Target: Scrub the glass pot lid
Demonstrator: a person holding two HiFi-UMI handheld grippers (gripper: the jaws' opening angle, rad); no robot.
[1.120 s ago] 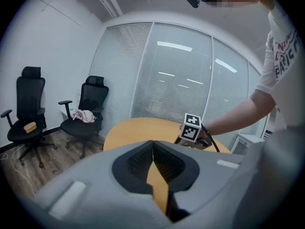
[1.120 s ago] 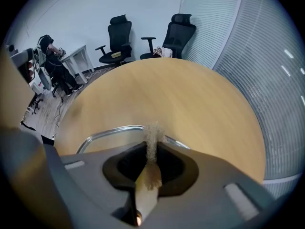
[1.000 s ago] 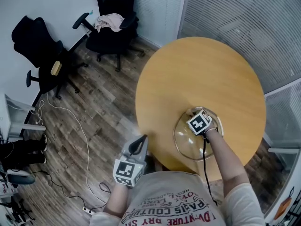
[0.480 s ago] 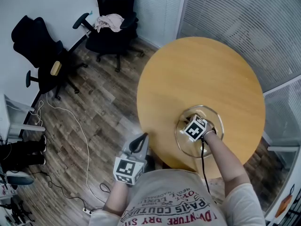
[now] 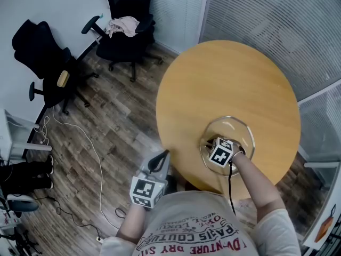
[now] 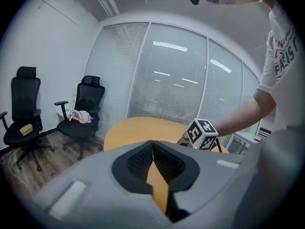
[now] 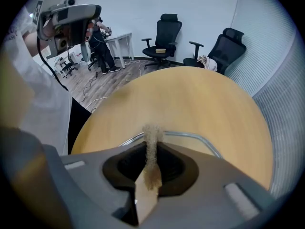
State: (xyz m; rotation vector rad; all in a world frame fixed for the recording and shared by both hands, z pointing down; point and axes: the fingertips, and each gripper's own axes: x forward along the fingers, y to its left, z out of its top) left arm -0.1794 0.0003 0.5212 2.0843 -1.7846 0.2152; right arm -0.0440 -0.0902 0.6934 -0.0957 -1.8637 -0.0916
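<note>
Two jaws of the right gripper (image 7: 152, 144) are recorded clamped on a strip of tan scrub pad (image 7: 152, 157), which is held upright between them. The pad's tip is positioned over the glass pot lid (image 5: 238, 131), whose metal rim is seen just beyond the jaws; contact cannot be confirmed. The lid is laid flat on the round table (image 5: 229, 73), near the table's edge closest to the person. The left gripper (image 6: 153, 144) is held off the table's near-left edge, over the floor, jaws pressed together with nothing between them.
</note>
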